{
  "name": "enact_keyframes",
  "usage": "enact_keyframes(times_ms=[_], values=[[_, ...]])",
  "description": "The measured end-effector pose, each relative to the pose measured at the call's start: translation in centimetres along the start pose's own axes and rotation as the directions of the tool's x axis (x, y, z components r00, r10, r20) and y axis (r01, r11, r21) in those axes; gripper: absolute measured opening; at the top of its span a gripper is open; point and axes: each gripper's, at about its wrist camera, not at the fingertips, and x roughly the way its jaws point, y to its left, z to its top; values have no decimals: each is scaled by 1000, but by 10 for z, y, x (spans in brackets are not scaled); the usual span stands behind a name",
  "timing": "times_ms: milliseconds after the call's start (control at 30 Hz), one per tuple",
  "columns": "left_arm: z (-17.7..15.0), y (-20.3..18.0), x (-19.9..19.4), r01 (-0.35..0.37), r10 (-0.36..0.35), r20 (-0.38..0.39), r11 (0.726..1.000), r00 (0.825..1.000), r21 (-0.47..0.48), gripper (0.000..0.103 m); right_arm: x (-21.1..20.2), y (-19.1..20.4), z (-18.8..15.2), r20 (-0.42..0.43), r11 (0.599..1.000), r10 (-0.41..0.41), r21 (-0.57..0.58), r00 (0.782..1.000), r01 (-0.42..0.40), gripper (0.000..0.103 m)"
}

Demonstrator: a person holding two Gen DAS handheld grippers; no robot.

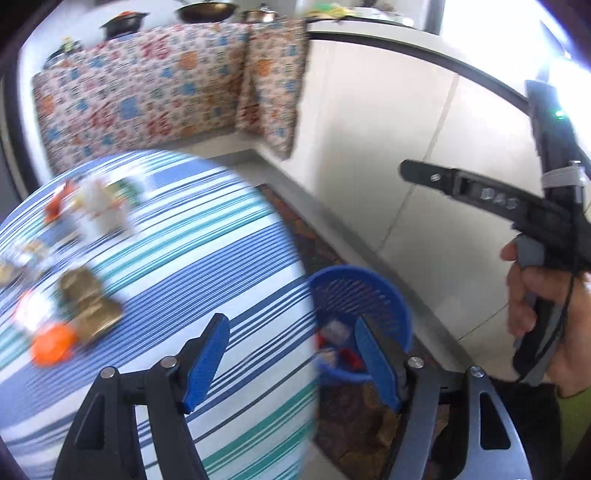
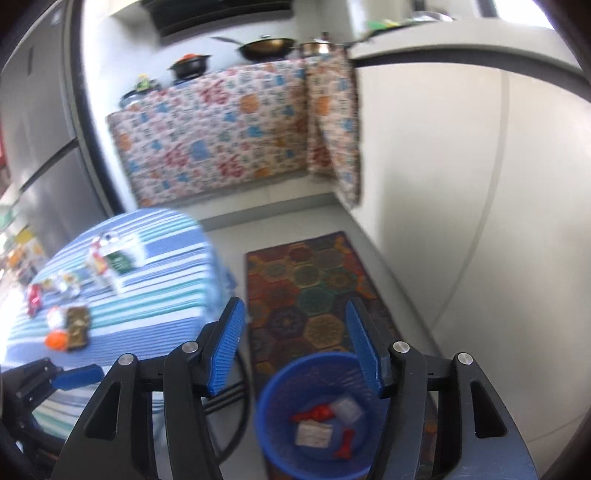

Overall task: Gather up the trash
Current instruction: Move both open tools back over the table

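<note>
Your right tool (image 2: 293, 345) hangs with jaws apart and empty above the blue bin (image 2: 314, 413), which holds wrappers on the floor beside the striped table (image 1: 221, 258); your left tool (image 1: 288, 356), also spread empty, hovers over that table's edge.

I get bright daylight in both views, from a blown-out window (image 1: 517, 33) at top right of the left wrist view, glare washing the white cabinet fronts (image 1: 388, 129). Heavy motion blur smears the striped tablecloth (image 1: 177, 266) and the litter on it; the right wrist view is softer but sharper. Strong fisheye bending, dark vignette at corners. Shadows are faint. The blue bin (image 2: 314, 413) reads slightly soft.
</note>
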Motion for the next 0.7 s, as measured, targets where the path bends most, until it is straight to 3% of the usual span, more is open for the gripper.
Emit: enact_keyframes(times_ms=[233, 400, 567, 600, 700], values=[[-48, 76, -40, -155, 154, -13, 985, 988, -73, 72, 7, 78, -18, -50, 982, 158, -96, 986, -162, 64], [-73, 127, -55, -243, 240, -43, 958, 970, -153, 72, 29, 139, -50, -169, 941, 242, -197, 955, -273, 64], [-85, 154, -56, -266, 262, -48, 938, 964, -220, 72, 51, 180, -80, -293, 904, 261, -260, 920, -339, 68], [-83, 156, -54, -263, 258, -51, 938, 965, -224, 72, 49, 186, -83, -271, 898, 243, -301, 931, -322, 69], [-74, 154, -49, -236, 233, -41, 945, 972, -228, 72, 50, 196, -87, -272, 882, 222, -354, 936, -311, 71]])
